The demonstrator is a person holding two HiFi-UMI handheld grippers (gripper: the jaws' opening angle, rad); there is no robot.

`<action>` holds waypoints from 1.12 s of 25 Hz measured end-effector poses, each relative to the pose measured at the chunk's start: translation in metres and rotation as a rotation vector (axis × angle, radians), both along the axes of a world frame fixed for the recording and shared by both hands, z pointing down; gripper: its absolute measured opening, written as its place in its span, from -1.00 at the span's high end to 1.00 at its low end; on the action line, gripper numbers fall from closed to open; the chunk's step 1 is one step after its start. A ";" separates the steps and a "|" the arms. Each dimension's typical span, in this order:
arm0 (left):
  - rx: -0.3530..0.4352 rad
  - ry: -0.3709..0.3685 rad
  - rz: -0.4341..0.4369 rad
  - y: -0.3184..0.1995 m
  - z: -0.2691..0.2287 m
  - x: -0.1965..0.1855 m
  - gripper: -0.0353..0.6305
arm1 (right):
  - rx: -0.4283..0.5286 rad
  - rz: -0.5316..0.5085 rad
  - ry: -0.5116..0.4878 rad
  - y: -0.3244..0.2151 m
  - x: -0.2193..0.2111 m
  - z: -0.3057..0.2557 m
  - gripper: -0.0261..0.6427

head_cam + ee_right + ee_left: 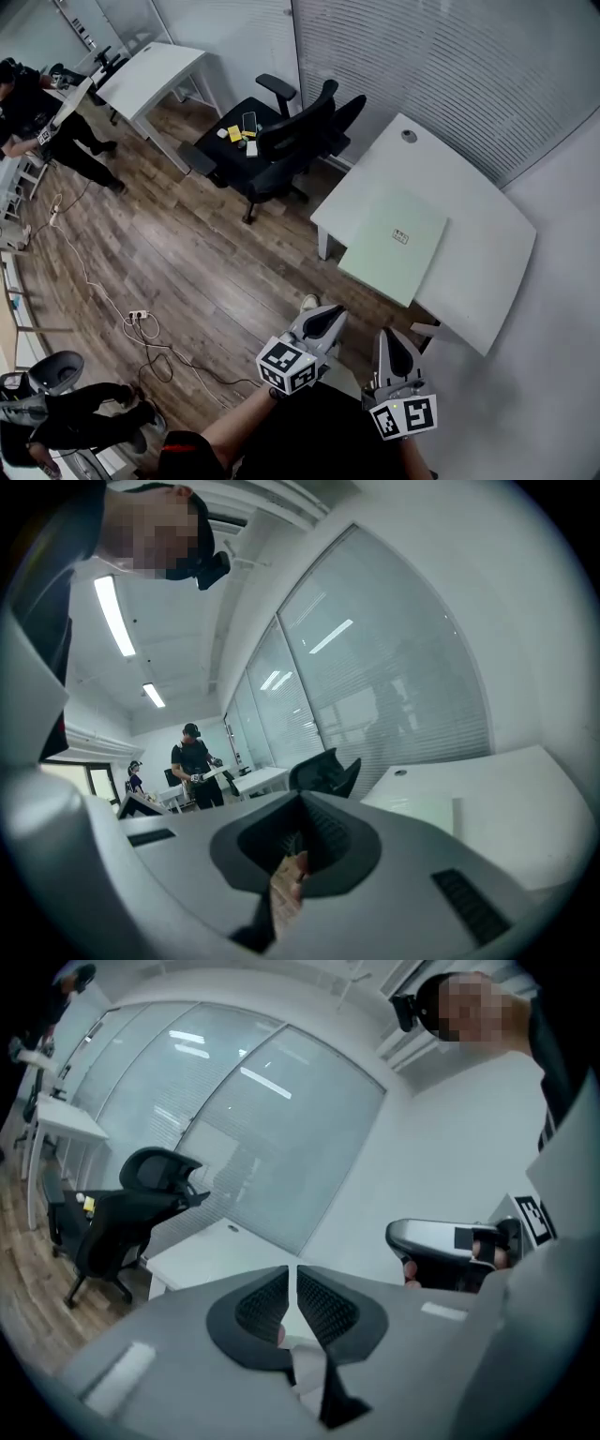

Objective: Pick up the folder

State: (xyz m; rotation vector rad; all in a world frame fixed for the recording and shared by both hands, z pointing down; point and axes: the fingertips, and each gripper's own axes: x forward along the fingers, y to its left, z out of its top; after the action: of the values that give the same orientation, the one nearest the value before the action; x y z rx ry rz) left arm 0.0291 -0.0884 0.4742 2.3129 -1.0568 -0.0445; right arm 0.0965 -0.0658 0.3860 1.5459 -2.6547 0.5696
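The pale green folder (394,244) lies flat on the white tabletop (473,202), its near edge jutting past the rim, while the left tongs (329,316) and right tongs (390,337) hover short of it, both pinched together and empty.

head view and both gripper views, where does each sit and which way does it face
Head view: on the person's head, looking steeply down at the white desk bearing the folder; left gripper, right gripper, a forearm at bottom.
Left gripper view: on the left gripper, looking along its shut fingers toward desk and office chair; right gripper at right.
Right gripper view: on the right gripper, facing desk, folder and chair past its fingers.
All three share desk and chair.
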 end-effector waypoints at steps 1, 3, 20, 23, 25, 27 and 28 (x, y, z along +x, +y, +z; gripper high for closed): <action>-0.042 0.037 -0.006 -0.007 0.010 -0.002 0.87 | -0.007 0.009 0.004 -0.004 0.001 0.003 0.92; -0.114 0.115 -0.022 -0.019 0.030 -0.006 0.81 | -0.009 0.020 0.024 -0.010 0.002 0.010 0.92; -0.577 0.365 -0.090 -0.099 0.183 -0.020 0.01 | -0.098 0.072 0.054 -0.080 -0.002 0.049 0.92; -0.635 0.427 -0.084 -0.110 0.203 -0.012 -0.04 | -0.119 0.101 0.055 -0.091 0.003 0.056 0.92; -0.669 0.459 -0.060 -0.113 0.215 -0.006 -0.10 | -0.137 0.127 0.056 -0.096 0.006 0.062 0.92; -0.703 0.501 -0.031 -0.116 0.223 0.001 -0.16 | -0.158 0.155 0.053 -0.099 0.011 0.066 0.92; -0.713 0.521 -0.017 -0.118 0.226 0.005 -0.19 | -0.168 0.166 0.051 -0.099 0.013 0.069 0.92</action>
State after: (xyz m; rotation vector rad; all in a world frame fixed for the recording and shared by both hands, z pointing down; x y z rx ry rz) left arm 0.0340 -0.2066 0.7004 1.5264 -0.6716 -0.2251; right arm 0.1098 -0.1652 0.4547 1.7152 -2.3872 0.7293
